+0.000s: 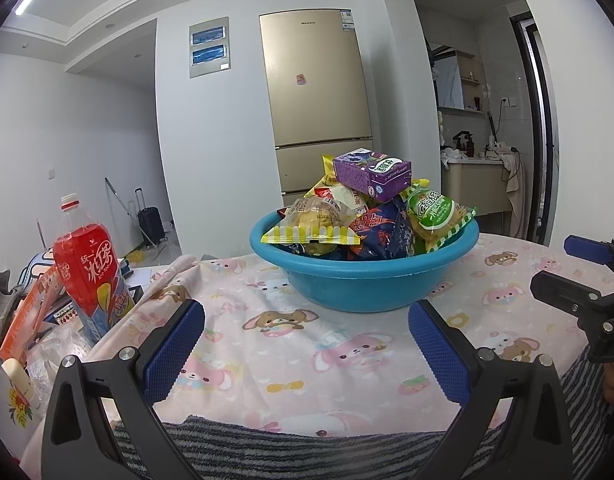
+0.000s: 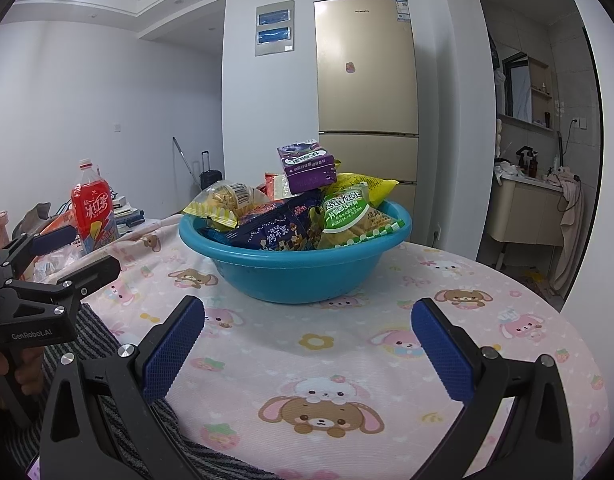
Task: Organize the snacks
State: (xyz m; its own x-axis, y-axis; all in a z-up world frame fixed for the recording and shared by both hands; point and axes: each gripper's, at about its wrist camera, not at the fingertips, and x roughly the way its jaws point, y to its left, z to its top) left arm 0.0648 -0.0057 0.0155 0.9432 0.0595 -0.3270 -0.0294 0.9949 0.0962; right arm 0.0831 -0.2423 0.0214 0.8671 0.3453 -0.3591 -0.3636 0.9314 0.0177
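Ribbed blue claw pads (image 1: 175, 350), round plastic basin (image 1: 363, 280), crinkly snacks (image 1: 387, 208)

Snack-heaped blue basin (image 1: 363, 280); left gripper (image 1: 307, 344) spread.

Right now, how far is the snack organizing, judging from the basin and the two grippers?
Nothing looks sorted yet: the snacks, purple box on top, are piled in the blue basin. Nothing is in hand; the left gripper and right gripper are open and empty. All the sorting remains.
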